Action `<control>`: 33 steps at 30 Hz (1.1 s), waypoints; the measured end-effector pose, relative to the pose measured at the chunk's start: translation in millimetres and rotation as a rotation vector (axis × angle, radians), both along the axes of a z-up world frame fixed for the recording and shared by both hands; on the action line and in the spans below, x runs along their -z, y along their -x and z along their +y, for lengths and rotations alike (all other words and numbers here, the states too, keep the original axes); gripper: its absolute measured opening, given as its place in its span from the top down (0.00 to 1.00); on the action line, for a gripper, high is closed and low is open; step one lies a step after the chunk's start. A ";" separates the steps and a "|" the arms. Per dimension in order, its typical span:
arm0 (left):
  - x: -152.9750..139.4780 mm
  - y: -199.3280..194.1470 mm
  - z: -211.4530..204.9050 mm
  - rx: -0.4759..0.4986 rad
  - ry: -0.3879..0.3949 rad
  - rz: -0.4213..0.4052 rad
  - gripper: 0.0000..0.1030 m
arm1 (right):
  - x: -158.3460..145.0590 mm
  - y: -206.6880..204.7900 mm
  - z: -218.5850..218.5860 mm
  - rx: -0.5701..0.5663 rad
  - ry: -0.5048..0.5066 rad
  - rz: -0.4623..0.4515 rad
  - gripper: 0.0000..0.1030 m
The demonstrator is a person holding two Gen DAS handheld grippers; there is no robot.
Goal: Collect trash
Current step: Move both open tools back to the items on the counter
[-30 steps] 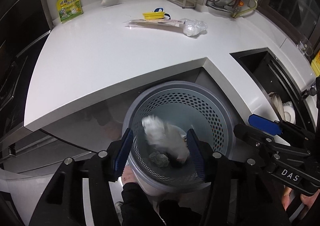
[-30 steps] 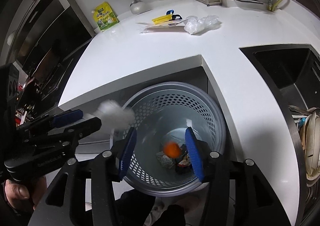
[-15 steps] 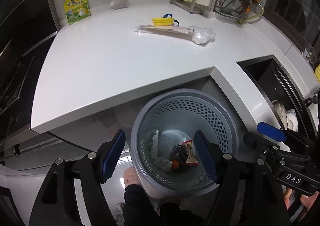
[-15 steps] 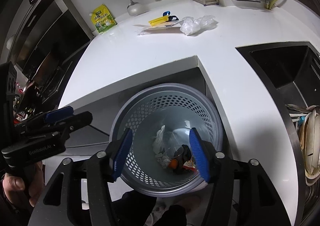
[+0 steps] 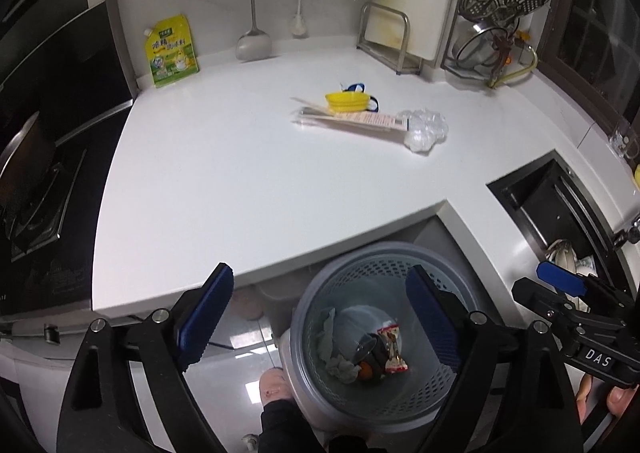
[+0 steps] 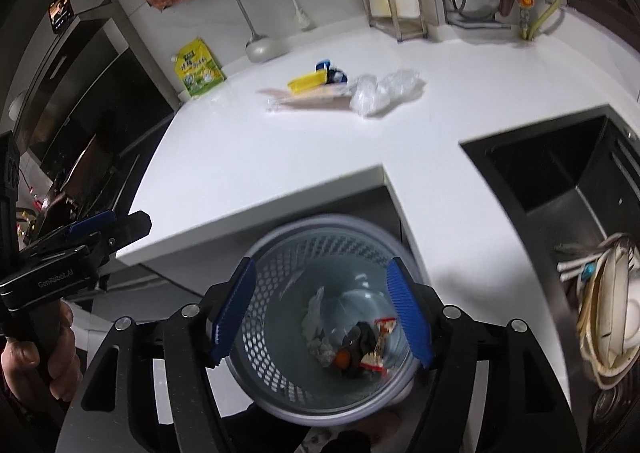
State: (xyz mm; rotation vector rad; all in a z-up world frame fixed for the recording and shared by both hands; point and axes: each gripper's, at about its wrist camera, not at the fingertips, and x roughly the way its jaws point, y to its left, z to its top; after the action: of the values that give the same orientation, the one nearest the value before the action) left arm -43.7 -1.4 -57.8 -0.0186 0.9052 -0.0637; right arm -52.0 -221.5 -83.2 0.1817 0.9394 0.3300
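Note:
A grey perforated trash bin (image 5: 400,249) stands on the floor below the counter's inner corner. Inside lie a crumpled tissue (image 5: 336,349), a snack wrapper (image 5: 394,349) and a small orange scrap (image 5: 364,371). My left gripper (image 5: 320,313) hovers above the bin's left rim, jaws opening, nothing between them. My right gripper (image 6: 320,311) hangs over the bin (image 6: 280,273), jaws also opening and bare. On the white counter lie a yellow tray (image 5: 346,101), a chopstick wrapper (image 5: 352,121) and a crumpled clear plastic bag (image 5: 424,129).
A dark sink (image 6: 560,173) with dishes (image 6: 608,313) lies to the right. The stove (image 5: 32,193) is at the left. A yellow-green pouch (image 5: 171,51), a ladle (image 5: 253,45) and a cutting-board rack (image 5: 392,41) line the back wall. A person's foot (image 5: 274,385) is beside the bin.
The tissue dropped from my left gripper and the orange scrap from my right; both now lie in the bin. Both grippers rose and their jaws spread wider.

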 end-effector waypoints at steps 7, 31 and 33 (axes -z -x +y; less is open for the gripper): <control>-14.5 -30.3 6.7 0.025 0.016 -0.036 0.13 | -15.6 -25.6 -2.6 0.054 0.026 -0.026 0.33; -0.1 -209.2 0.5 0.119 0.034 -0.042 0.10 | 5.7 -184.0 -2.0 0.262 0.089 0.004 0.33; 6.5 -222.2 -0.7 0.119 0.033 -0.033 0.10 | 12.0 -200.6 -1.5 0.270 0.087 0.016 0.33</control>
State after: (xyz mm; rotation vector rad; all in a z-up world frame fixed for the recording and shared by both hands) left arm 178.5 -2.1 -64.3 0.0051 0.8720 -0.1892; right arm 148.5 -222.9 -95.2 0.2283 0.9300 0.0388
